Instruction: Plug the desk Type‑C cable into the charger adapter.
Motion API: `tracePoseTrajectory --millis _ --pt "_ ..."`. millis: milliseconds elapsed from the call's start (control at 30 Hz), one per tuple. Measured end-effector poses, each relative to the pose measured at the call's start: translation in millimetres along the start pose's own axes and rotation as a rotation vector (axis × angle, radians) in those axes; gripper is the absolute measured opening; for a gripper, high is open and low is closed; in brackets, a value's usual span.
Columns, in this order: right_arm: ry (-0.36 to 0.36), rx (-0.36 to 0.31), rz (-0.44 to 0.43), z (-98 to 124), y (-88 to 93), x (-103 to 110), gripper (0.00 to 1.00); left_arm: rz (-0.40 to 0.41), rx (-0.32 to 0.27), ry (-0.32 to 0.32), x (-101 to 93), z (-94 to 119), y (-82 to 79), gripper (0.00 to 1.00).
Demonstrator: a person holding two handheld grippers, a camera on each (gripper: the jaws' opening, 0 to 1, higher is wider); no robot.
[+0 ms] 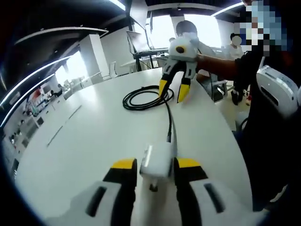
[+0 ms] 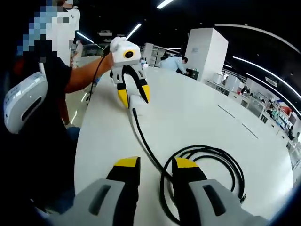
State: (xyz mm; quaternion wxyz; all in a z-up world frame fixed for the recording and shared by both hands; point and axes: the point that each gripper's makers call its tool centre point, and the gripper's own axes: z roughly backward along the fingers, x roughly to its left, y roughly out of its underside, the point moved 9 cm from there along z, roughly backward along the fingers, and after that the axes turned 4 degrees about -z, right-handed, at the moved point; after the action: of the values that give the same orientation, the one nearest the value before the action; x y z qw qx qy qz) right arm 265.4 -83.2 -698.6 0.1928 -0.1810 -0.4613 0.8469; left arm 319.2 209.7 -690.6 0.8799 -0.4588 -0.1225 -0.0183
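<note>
Near one edge of the white table, the left gripper clamps the charger adapter with the black cable seemingly already plugged in, while the right gripper stands open astride its coil.

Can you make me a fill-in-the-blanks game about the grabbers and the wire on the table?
1. The left gripper is shut on the small ____ charger adapter.
2. The thin black cable lies partly ____ in loops on the round white table.
3. The right gripper has its jaws ____.

Missing words: white; coiled; open
</note>
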Motion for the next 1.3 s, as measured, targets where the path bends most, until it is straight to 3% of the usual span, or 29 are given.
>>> tracePoseTrajectory --millis 467,633,1300 --pt "0.133 0.042 -0.019 31 19.8 -8 0.26 0.05 -0.043 -0.094 -7.6 2 7.8 0.34" --pt "0.186 0.116 0.015 37 21.2 -8 0.26 0.07 -0.039 -0.155 -7.0 4 7.1 0.34" --pt "0.139 0.137 0.0 28 24.6 -16 0.17 0.055 -0.034 -0.166 -13.8 0 6.7 0.3"
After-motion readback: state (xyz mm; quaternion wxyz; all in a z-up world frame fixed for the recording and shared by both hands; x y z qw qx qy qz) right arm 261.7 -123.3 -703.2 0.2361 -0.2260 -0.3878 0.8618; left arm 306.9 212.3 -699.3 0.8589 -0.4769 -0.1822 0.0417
